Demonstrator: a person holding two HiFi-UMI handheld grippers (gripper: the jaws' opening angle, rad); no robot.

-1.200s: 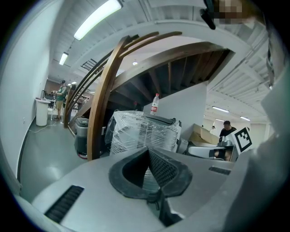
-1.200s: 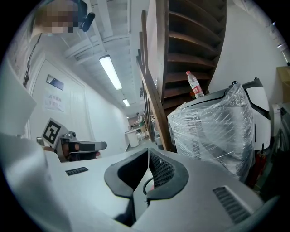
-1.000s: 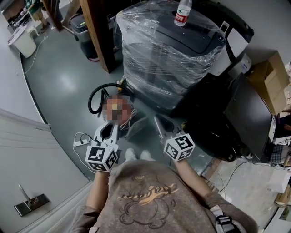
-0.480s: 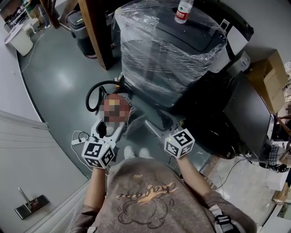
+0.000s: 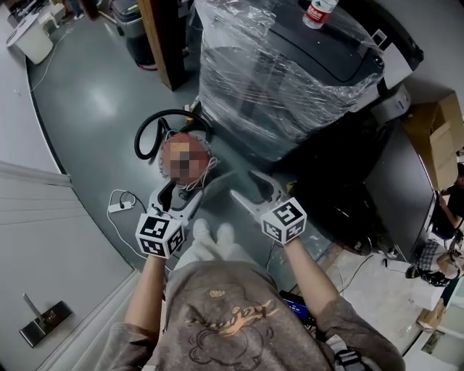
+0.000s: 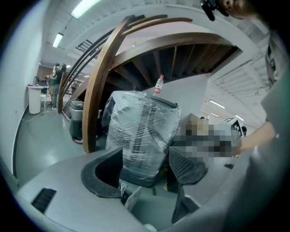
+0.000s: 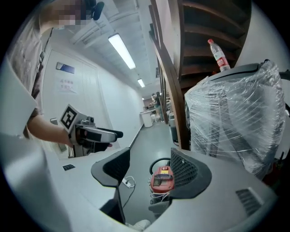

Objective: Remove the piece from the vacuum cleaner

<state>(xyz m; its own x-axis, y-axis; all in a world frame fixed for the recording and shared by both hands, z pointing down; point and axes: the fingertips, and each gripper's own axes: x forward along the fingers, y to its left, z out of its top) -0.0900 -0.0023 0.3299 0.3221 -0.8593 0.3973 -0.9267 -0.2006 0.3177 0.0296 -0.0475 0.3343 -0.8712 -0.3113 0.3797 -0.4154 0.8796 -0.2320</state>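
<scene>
Looking down from your head view, a blur patch sits over the middle of the vacuum cleaner (image 5: 166, 152), so you cannot tell its top parts there. In your right gripper view, one jaw hides the cleaner's right side and part of the hose (image 7: 156, 164). Your left gripper view shows only a scrap of white cord (image 6: 122, 186) low between the jaws. The bottle (image 5: 319, 13) is cut off by the top edge. The far figures (image 6: 56, 74) are too small to tell.

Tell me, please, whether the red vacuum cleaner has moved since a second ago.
No: the red vacuum cleaner lies as before, between the white power strip and the plastic-wrapped machine.
</scene>
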